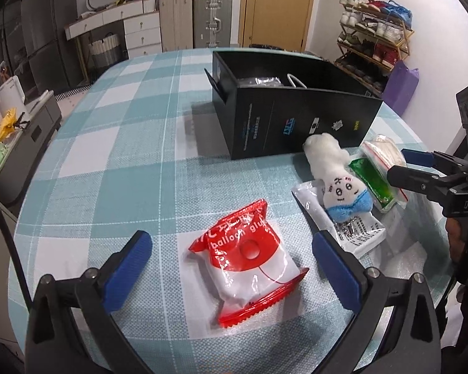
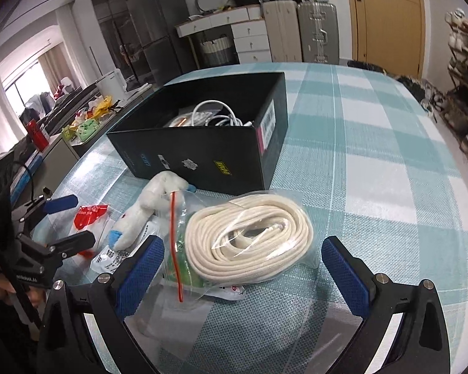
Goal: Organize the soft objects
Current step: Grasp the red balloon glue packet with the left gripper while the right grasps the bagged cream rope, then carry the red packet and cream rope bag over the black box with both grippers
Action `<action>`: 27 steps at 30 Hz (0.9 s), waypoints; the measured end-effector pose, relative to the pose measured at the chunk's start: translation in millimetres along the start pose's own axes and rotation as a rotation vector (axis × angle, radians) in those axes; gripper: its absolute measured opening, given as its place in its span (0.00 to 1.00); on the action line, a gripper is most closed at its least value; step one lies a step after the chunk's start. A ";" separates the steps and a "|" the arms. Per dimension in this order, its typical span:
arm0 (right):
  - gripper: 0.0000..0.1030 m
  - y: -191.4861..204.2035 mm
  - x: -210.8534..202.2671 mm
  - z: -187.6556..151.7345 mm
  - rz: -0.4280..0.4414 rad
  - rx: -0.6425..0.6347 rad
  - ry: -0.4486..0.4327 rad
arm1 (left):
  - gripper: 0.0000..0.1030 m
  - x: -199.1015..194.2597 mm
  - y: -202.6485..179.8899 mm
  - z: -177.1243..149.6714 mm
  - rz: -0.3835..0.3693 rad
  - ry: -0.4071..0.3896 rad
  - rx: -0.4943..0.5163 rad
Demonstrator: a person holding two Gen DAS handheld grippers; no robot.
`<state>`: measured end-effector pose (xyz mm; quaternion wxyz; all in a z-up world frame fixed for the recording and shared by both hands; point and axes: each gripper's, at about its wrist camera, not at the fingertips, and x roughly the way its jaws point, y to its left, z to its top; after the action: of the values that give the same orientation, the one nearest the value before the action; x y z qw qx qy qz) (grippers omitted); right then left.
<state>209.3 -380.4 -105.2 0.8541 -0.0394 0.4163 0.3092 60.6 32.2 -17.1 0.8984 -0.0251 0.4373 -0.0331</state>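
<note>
Left wrist view: table under a teal-and-white checked cloth [image 1: 115,143]. Room behind: white drawer unit [image 1: 140,29] at 11 o'clock, two hard-shell suitcases [image 1: 196,20] at 12, a tan wooden door [image 1: 277,3] just right of them, a wooden shoe rack [image 1: 374,37] at 2. Open black cardboard box [image 1: 296,118] stands on the cloth at 1 o'clock; a clear packet and a white cable loop show inside. Left gripper [image 1: 234,268] low in frame, blue-padded jaws spread wide, holding nothing; a red-and-white plastic "balloon glue" packet [image 1: 249,261] lies on the cloth between the fingers, not clearly touched. At 3 o'clock a white plush toy with a blue bow [image 1: 337,184] lies across a flat white printed packet [image 1: 355,233], just beside a green packet [image 1: 371,180], all near the box's front wall. Right wrist view: same checked cloth, window with curtains [image 2: 25,74] at 9 o'clock, door at 1. The black box sits at 11–12 o'clock, white cables [image 2: 215,112] coiled in it. Right gripper [image 2: 237,268] jaws wide apart, empty; a coil of cream rope in a clear zip bag [image 2: 249,243] lies between the fingers, near the box's front corner, the left pad seemingly against the bag's edge. The plush toy is at 9 o'clock, touching the bag.
</note>
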 end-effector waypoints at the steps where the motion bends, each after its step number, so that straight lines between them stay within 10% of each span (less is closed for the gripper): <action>1: 0.99 0.8 0.5 0.6 0.001 -0.003 0.000 | 1.00 0.8 0.2 -0.1 -0.004 0.006 -0.001; 20: 0.99 4.7 14.7 4.8 -0.034 0.006 0.020 | 0.55 -1.9 -3.3 -3.5 -0.011 0.003 0.033; 27: 0.77 3.8 15.1 3.4 -0.031 0.007 0.030 | 0.46 -5.9 -4.0 -4.0 -0.029 -0.006 0.021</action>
<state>216.5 -368.8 -113.4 0.8526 -0.0476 0.4296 0.2938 53.7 28.6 -14.7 0.8992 -0.0222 0.4340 -0.0505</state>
